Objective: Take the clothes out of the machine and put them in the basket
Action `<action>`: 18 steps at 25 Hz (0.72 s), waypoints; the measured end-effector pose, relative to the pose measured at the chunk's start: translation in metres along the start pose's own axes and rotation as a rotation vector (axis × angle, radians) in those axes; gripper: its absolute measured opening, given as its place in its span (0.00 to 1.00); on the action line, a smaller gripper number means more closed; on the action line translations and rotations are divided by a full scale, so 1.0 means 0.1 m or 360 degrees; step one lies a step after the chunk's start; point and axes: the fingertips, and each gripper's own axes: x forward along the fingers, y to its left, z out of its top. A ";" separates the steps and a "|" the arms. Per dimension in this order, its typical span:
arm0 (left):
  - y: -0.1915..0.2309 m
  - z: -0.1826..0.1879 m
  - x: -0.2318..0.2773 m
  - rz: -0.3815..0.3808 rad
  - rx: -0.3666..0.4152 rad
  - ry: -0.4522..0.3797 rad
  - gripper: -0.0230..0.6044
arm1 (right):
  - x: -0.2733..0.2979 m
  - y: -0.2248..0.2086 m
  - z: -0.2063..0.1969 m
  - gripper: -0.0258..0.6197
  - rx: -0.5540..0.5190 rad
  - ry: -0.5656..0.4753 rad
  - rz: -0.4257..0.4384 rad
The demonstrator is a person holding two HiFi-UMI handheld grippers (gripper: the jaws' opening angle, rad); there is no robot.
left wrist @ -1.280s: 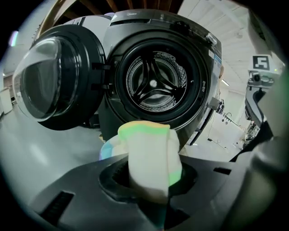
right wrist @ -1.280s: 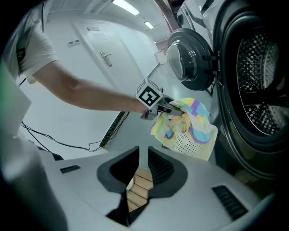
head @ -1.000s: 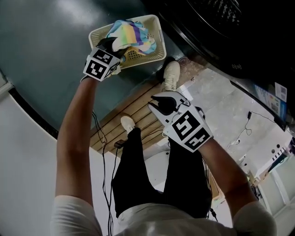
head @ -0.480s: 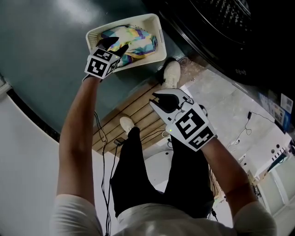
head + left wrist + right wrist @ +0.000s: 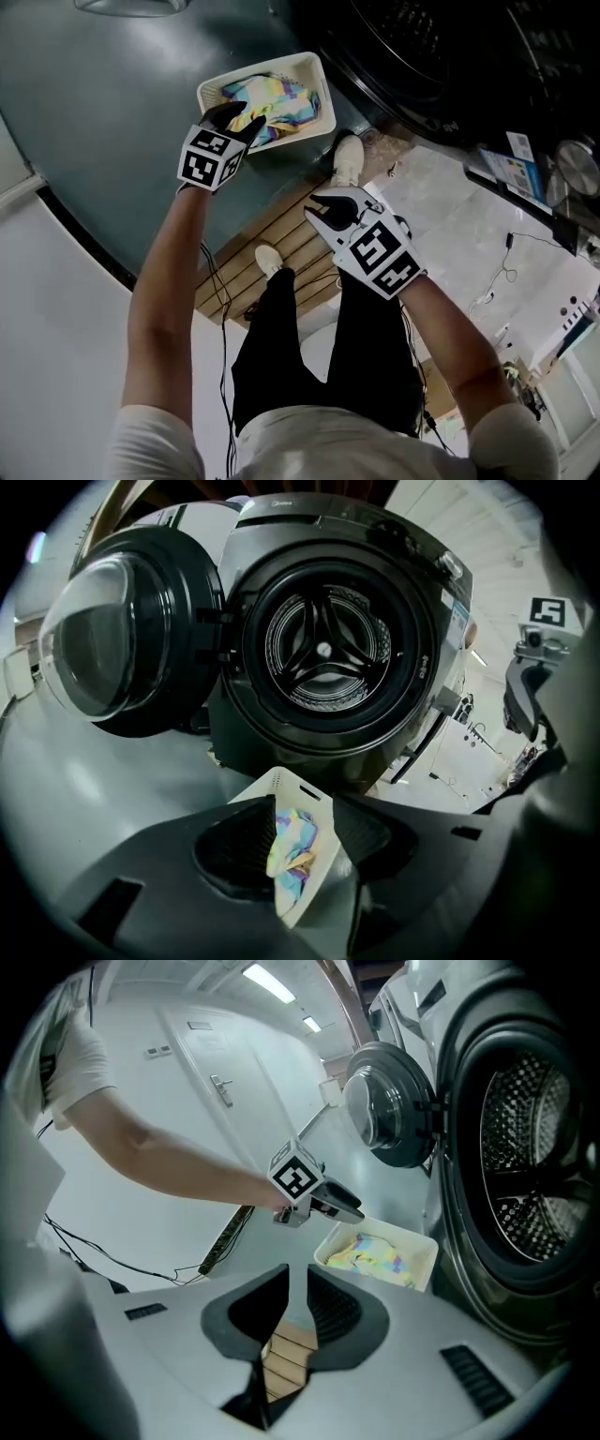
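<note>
A white slotted basket (image 5: 314,89) stands on the floor in front of the dark washing machine (image 5: 422,56). A multicoloured cloth (image 5: 272,98) lies in it. My left gripper (image 5: 239,117) hangs over the basket's near rim, open, with nothing between its pads. In the left gripper view the basket (image 5: 281,785) and cloth (image 5: 292,841) show through the gap of that gripper (image 5: 305,803). My right gripper (image 5: 328,211) hovers lower right over the wood strip, jaws slightly apart and empty. The right gripper view shows this gripper (image 5: 298,1274), the basket (image 5: 427,1241) and the cloth (image 5: 375,1252).
The machine's round door (image 5: 112,639) stands swung open to the left, and no clothes show in the drum (image 5: 323,649). The person's two shoes (image 5: 349,155) (image 5: 272,261) stand on a wooden floor strip. A cable (image 5: 211,281) trails along the floor beside them.
The cloth left my left gripper and settled into the basket. That gripper opened and lifted away from it. My right gripper rose a little.
</note>
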 end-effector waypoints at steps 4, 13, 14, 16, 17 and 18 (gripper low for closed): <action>-0.25 0.16 -0.52 -0.0001 -0.0036 -0.0039 0.33 | -0.27 0.24 0.16 0.14 -0.0024 -0.0049 -0.0035; -0.90 0.68 -1.68 -0.0017 -0.0046 -0.0211 0.28 | -0.89 0.74 0.40 0.14 -0.0027 -0.0155 -0.0164; -0.99 0.72 -1.80 -0.0019 -0.0042 -0.0226 0.28 | -0.94 0.80 0.43 0.14 -0.0028 -0.0171 -0.0180; -1.16 0.78 -2.03 -0.0024 -0.0031 -0.0252 0.27 | -1.04 0.93 0.48 0.14 -0.0019 -0.0204 -0.0200; -1.25 0.81 -2.15 -0.0029 -0.0028 -0.0265 0.25 | -1.09 1.00 0.50 0.14 -0.0008 -0.0218 -0.0204; -1.34 0.83 -2.28 -0.0036 -0.0027 -0.0280 0.24 | -1.14 1.07 0.51 0.14 0.0004 -0.0234 -0.0206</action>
